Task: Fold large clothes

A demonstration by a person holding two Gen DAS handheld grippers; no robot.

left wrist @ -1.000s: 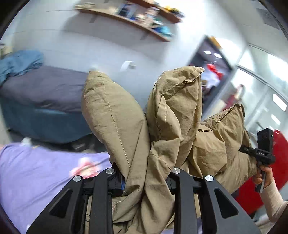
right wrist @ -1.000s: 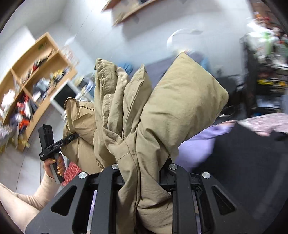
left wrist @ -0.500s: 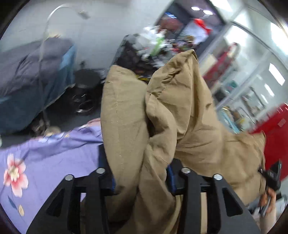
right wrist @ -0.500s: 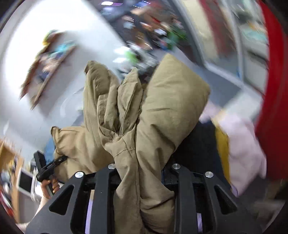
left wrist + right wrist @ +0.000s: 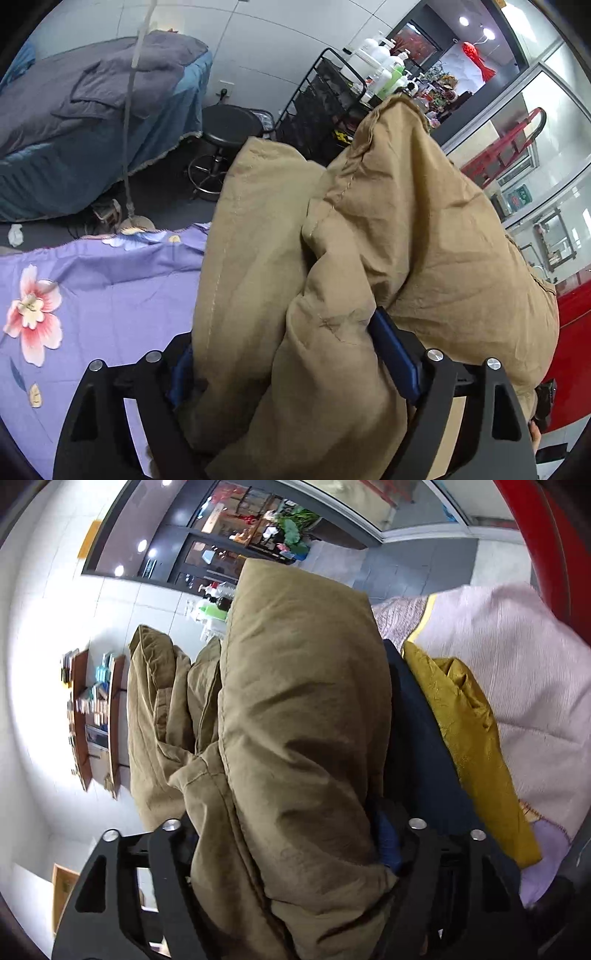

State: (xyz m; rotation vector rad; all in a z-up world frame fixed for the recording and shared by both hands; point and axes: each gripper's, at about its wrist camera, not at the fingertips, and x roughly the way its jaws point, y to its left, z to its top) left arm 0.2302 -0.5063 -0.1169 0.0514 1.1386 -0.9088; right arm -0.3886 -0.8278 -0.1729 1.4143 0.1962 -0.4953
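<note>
The step in hand seems to be the release of the khaki padded cotton garment (image 5: 388, 258) onto the purple sheet with a pink flower print (image 5: 110, 291). To do it well, both tongs should open fully and draw straight back, away from the cloth, so that no fold is caught by a pad and dragged out of place. It is better to let the cloth settle before the next fold is chosen, because the garment is thick and will spring up.

The left tongs (image 5: 295, 354) have just been opening; their jaws stand wide apart, the garment is bunched between them, and the blue pad (image 5: 395, 354) on one side looks free of the cloth, so I judge them released. The right tongs (image 5: 291, 827) have also just been opening; the same garment fills the gap between the jaws, and they seem released too, although the cloth hides most of the pads.

The garment is soft, wrinkled and puffy, with stitched seams, and it rises in several rounded lobes in front of each camera. In the right view a mustard yellow shiny cloth (image 5: 469, 738) and a pale pink textile (image 5: 524, 686) lie just beside it.
</note>
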